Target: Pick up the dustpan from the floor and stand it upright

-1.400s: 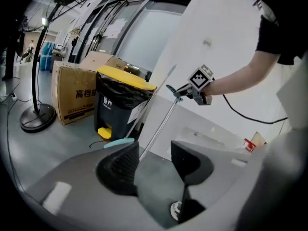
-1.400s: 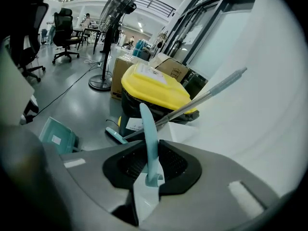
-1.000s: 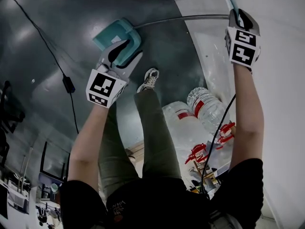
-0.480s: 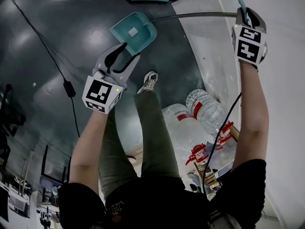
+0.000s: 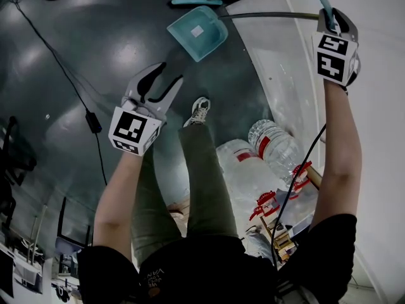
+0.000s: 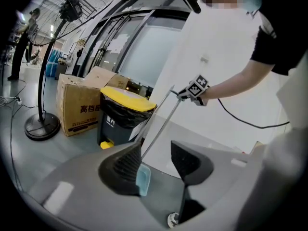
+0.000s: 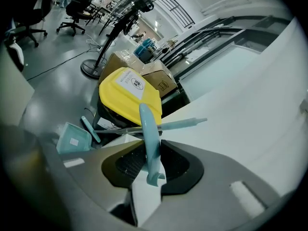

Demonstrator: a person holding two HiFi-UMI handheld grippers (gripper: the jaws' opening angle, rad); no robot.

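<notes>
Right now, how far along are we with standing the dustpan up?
Done: the right gripper has the handle between its jaws, which have just been opening. In hand: the pole slants down to the pan beside the bin, not upright. The left gripper is open, empty. Left: stand it upright and let go.

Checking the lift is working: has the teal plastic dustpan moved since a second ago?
Yes. The teal plastic dustpan has shifted up and right in the head view, away from the white sneaker, toward the white wall.
</notes>
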